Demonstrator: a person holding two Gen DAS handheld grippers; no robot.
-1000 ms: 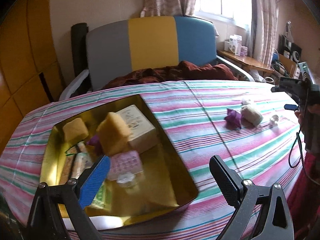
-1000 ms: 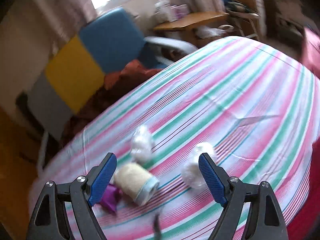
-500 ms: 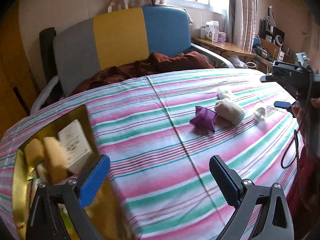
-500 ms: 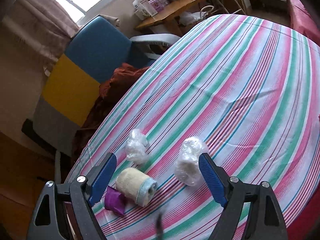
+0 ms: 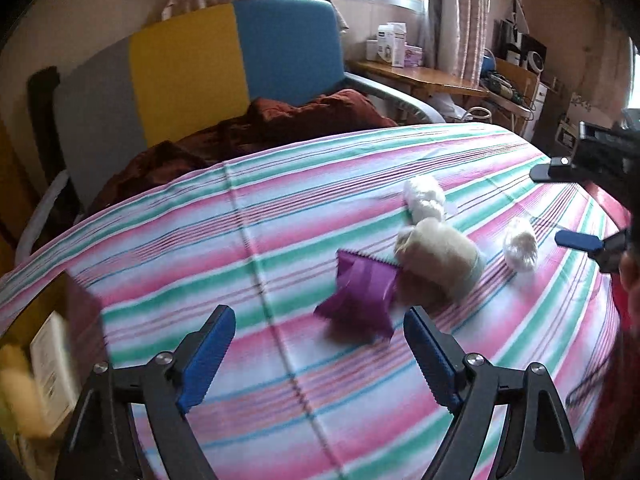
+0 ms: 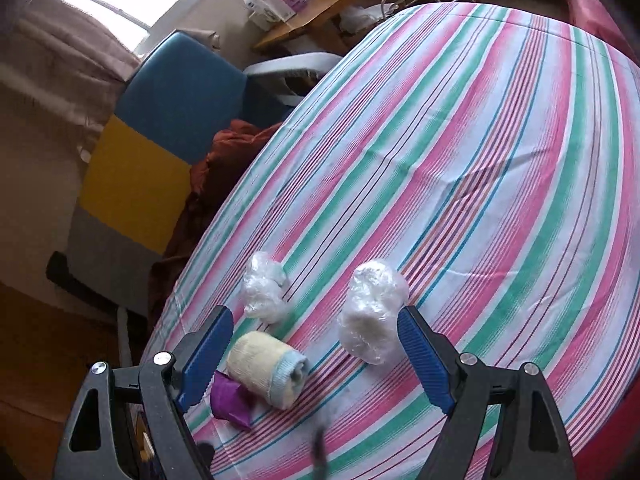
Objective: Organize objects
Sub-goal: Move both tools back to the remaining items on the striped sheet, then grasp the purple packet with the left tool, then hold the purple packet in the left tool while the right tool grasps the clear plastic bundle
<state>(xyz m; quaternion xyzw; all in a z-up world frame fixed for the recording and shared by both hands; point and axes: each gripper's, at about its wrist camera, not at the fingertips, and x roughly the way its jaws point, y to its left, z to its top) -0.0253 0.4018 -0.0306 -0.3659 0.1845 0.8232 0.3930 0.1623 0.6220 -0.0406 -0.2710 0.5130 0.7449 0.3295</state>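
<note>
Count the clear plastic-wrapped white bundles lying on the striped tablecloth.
2. One plastic-wrapped bundle lies between the right gripper's open fingers; the other bundle lies farther off, beyond the rolled cream cloth. None seems hidden.

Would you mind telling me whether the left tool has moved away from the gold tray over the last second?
Yes. The left tool has swung away from the gold tray, now at the view's left edge, toward the purple packet, its jaws closing somewhat with nothing between them.

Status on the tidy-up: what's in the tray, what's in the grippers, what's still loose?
Done: a white box and yellow pieces sit in the gold tray. In hand: nothing; left gripper and right gripper are open, the left's jaws just narrowed. Left: purple packet, rolled cloth and two plastic-wrapped bundles on the tablecloth.
</note>
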